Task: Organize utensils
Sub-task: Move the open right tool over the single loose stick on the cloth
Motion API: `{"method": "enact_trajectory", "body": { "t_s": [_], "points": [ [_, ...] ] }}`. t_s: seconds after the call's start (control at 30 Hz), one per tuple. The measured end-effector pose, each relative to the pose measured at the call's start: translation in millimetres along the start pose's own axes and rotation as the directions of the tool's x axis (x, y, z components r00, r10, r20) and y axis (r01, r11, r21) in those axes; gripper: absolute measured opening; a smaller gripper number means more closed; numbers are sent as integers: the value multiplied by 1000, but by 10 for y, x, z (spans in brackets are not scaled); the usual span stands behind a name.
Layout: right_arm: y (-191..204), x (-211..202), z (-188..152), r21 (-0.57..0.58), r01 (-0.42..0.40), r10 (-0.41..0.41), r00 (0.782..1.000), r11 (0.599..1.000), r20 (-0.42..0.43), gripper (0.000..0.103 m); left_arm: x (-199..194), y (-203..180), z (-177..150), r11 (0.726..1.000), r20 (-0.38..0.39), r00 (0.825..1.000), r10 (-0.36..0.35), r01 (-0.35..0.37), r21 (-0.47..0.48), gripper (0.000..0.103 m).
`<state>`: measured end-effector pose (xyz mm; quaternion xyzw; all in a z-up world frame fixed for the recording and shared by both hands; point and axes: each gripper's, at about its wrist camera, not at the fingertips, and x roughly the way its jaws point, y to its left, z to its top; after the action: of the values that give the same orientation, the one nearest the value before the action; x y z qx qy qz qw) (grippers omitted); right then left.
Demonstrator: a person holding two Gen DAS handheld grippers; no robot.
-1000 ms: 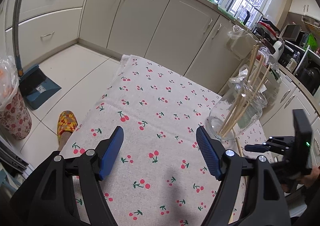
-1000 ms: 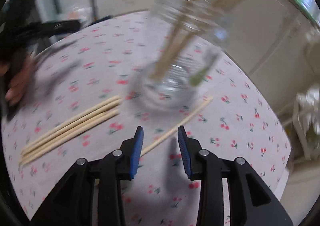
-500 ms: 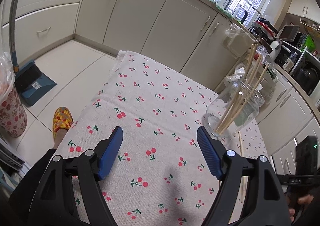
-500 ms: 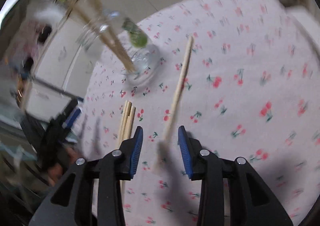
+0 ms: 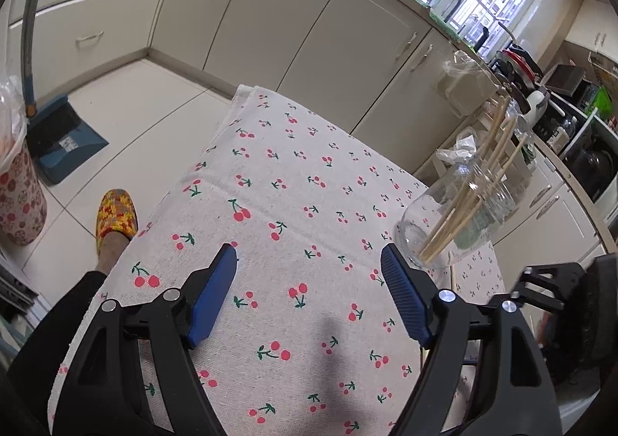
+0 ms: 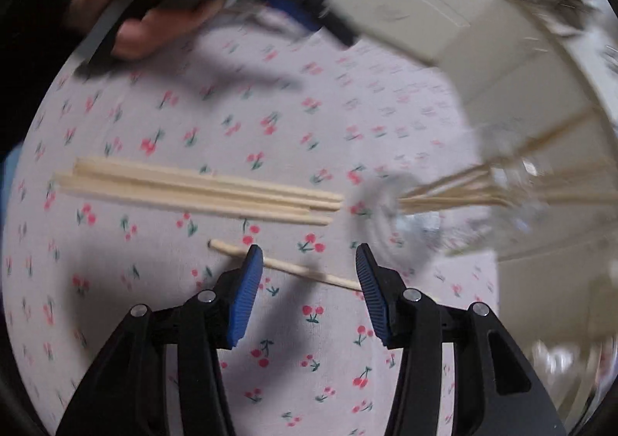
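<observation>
Now we come in with the right tool (image 6: 309,266), its jaws just widened and gripping nothing; a single chopstick (image 6: 286,268) lies on the cloth straight across the gap between the blue pads, untouched as far as we can tell; just beyond it a bundle of chopsticks (image 6: 201,190) lies side by side, tips toward the glass jar (image 6: 475,200), which already holds several sticks; the view is smeared there, so the jar's rim is hard to read. Out to the side our left tool (image 5: 309,281) hangs spread wide and empty over the cherry-print counter (image 5: 293,173), the jar (image 5: 459,216) standing near its right pad.

We judge this the pick-up step for the loose chopstick; next we need to drop the right tool until the pads straddle the stick, clench on it near its middle, lift, tilt it upright and feed it into the jar mouth; the thin stick may roll or slip on the cloth.
</observation>
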<state>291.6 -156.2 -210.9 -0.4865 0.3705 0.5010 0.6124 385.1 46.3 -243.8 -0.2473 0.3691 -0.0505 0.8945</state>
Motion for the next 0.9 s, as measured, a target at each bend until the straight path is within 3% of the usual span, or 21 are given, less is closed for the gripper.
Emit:
{"method": "enact_trajectory", "body": {
  "t_s": [0.1, 0.17, 0.2, 0.27, 0.33, 0.37, 0.47, 0.67, 0.7, 0.8, 0.83, 0.87, 0.9],
  "points": [
    [-146, 74, -58, -47, -123, 120, 991, 991, -57, 50, 23, 42, 4, 1000, -10, 1000, -4, 4, -24, 74],
    [-257, 141, -32, -48, -170, 166, 982, 984, -87, 55, 34, 55, 2, 999, -16, 1000, -6, 5, -38, 74],
    [-315, 176, -22, -37, -180, 176, 979, 983, -99, 62, 36, 61, 2, 999, -17, 1000, -5, 5, -43, 74],
    [-461, 267, 7, 25, -209, 210, 969, 978, -132, 69, 43, 65, 1, 999, -18, 1000, -4, 3, -49, 74],
    [-617, 338, -43, 187, -232, 264, 950, 955, -166, 72, 46, 68, 2, 999, -20, 1000, -1, 0, -50, 74],
    [-677, 360, -115, 294, -226, 286, 942, 929, -178, 72, 49, 67, 2, 999, -21, 1000, -2, 1, -50, 74],
    [-688, 347, -263, 445, -177, 288, 938, 878, -195, 72, 50, 74, 3, 999, -25, 1000, -6, 5, -53, 75],
    [-442, 131, -588, 675, -112, 333, 920, 729, -208, 72, 31, 86, -2, 998, -19, 1000, -5, 3, -61, 77],
    [-396, 98, -615, 680, -105, 331, 920, 726, -212, 71, 27, 90, 1, 998, -19, 1000, -4, 3, -62, 77],
    [-195, -51, -603, 604, -43, 235, 941, 796, -243, 68, 31, 92, 5, 998, -20, 1000, -3, 2, -65, 78],
    [-165, -79, -607, 588, -46, 226, 945, 808, -237, 63, 28, 92, 4, 998, -18, 1000, -3, 2, -65, 78],
    [-183, -90, -638, 612, -78, 260, 942, 787, -214, 57, 29, 95, 2, 998, -17, 1000, -2, 1, -66, 78],
    [-202, -66, -662, 655, -105, 297, 936, 749, -189, 44, 33, 97, 2, 998, -17, 1000, -3, 2, -68, 78]
  ]
}}
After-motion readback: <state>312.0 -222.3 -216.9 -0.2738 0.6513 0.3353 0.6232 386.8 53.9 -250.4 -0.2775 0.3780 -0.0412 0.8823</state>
